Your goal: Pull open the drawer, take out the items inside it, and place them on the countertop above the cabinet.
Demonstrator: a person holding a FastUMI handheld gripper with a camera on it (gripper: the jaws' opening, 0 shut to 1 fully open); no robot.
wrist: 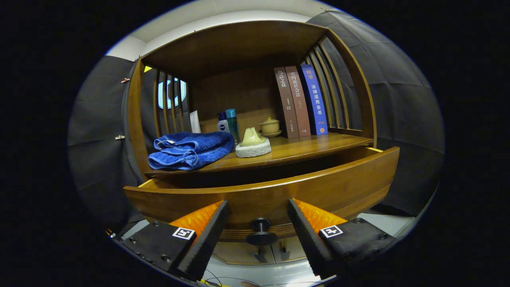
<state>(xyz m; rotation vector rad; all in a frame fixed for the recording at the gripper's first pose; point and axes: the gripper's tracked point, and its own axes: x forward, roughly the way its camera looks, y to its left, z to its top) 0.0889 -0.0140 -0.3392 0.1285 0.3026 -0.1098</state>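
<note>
Looking left to right, I judge the folded blue terry towel and pale green sponge-based scrubber already placed on the brown wooden countertop, while the curved wooden drawer stands open, my gripper spread wide around its dark round knob, not touching; contents unseen.
</note>
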